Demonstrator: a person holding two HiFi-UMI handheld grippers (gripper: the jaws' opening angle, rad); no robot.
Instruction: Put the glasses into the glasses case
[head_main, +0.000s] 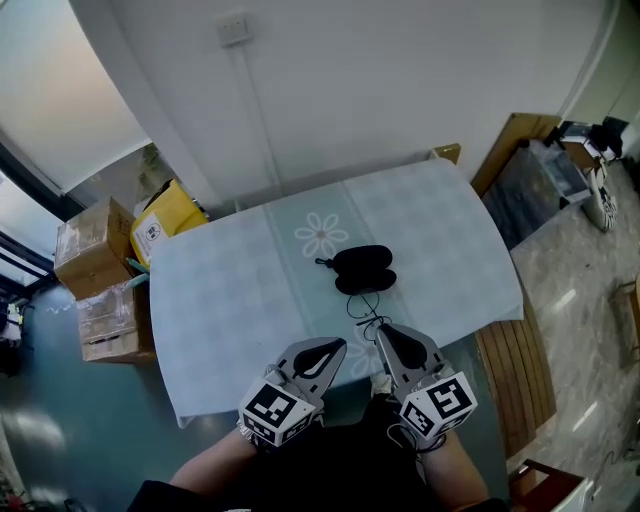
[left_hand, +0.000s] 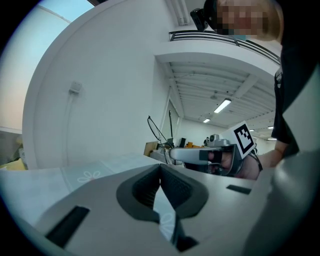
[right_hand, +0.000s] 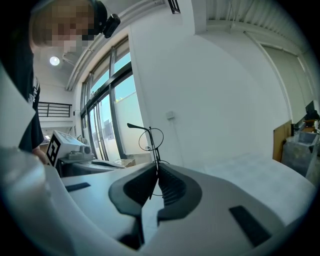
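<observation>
1. Hand-held grippers, two, each with one marker cube, both at the near edge of the tabletop (head_main: 230, 290), on the person's side of the glasses case (head_main: 364, 268).
2. Left hand-held gripper (head_main: 337, 346): jaw tips pressed together with nothing between them. It sits near-left of the case and apart from it. Judged to be in reserve, placed where it could steady the case.
3. Right hand-held gripper (head_main: 382, 331): jaws pinched tight on a thin wire part of the glasses (right_hand: 153, 145). It sits near-right of the case, pointing toward it.
4. Glasses, one pair, dark thin wire frame with round lenses. They stand up out of the right jaws, between that gripper and the case, and appear clear of the case. Which part of the frame is gripped cannot be told; the hold looks chosen to keep the lenses clear of the pads.
5. Glasses case, one, black, lying open as two lobes and apparently empty. It is judged to be left open so the glasses can go straight in.
6. Tabletop, one, covered by a pale checked cloth. One flower print lies just beyond the case.
7. Cardboard boxes (head_main: 95, 245), two brown and one yellow, on the floor far left of the case.
</observation>
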